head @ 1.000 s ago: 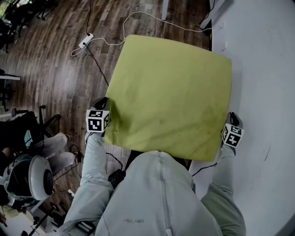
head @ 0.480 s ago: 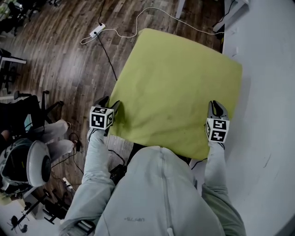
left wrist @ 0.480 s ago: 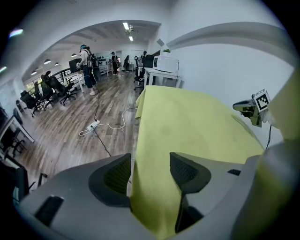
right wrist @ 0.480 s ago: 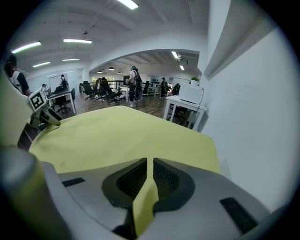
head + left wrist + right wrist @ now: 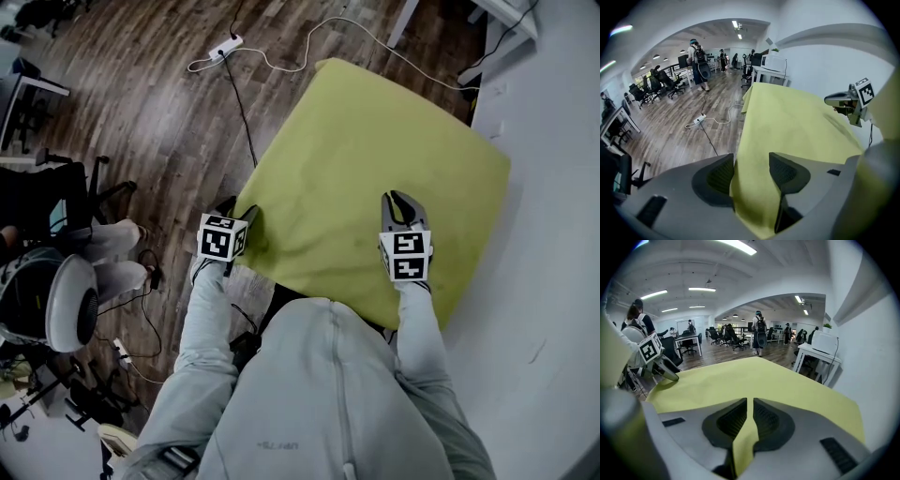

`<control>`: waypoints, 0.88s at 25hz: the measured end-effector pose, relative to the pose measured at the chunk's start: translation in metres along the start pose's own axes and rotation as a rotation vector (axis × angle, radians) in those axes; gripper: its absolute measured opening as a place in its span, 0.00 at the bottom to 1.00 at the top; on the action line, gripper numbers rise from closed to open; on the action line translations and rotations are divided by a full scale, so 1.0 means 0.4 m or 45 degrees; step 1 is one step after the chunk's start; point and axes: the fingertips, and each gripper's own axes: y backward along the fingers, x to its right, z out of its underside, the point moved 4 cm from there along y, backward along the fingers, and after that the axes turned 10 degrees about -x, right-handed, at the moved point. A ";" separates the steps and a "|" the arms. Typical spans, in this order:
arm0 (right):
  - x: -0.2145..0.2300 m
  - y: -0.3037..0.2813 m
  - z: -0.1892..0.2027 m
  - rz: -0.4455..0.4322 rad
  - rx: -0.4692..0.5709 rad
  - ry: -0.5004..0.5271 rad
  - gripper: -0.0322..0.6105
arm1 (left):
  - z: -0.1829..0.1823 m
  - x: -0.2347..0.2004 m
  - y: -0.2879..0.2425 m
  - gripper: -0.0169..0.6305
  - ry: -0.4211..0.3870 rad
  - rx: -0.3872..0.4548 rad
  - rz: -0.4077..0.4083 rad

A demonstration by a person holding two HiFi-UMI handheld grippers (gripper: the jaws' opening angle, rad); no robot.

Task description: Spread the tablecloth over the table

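The tablecloth (image 5: 375,150), a yellow-green square, lies flat over the table and covers it from corner to corner, with light creases near the person. Its left edge hangs down toward the floor (image 5: 141,112), and its right edge runs just beside the white wall (image 5: 553,281).

The left gripper (image 5: 242,208) sits at the near-left corner of the cloth. Its jaws have just been opening and now stand well apart. The corner of the cloth lies loose between them and drapes down past the pads without being pressed.

The right gripper (image 5: 401,199) is over the cloth, in from the near edge and well apart from the left one. Its jaws are together, pinching a thin raised fold of the cloth that stands up between the pads. Both grippers point away from the person and downward. Grey sleeves (image 5: 211,328) reach to each gripper.

On the floor beyond the left edge lie a white power strip (image 5: 228,45) and its white cable (image 5: 309,42), which runs toward the far corner of the cloth. A black cable (image 5: 246,131) leads from the strip toward the left gripper. Farther left a seated person (image 5: 103,267) shows in part beside a black chair (image 5: 56,197). The right gripper view shows a white desk (image 5: 818,357) by the wall past the cloth, and people (image 5: 760,336) standing far off in the room.
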 end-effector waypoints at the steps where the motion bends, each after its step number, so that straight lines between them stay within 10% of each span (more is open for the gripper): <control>1: -0.020 -0.004 -0.014 -0.020 0.007 0.017 0.09 | 0.005 -0.002 0.002 0.41 -0.011 -0.014 0.003; 7: -0.102 -0.020 -0.050 -0.102 0.027 0.087 0.09 | 0.017 -0.007 0.010 0.08 -0.112 -0.056 -0.049; 22: -0.129 -0.025 -0.057 -0.118 0.013 0.099 0.09 | 0.000 -0.176 0.011 0.07 -0.184 -0.169 -0.301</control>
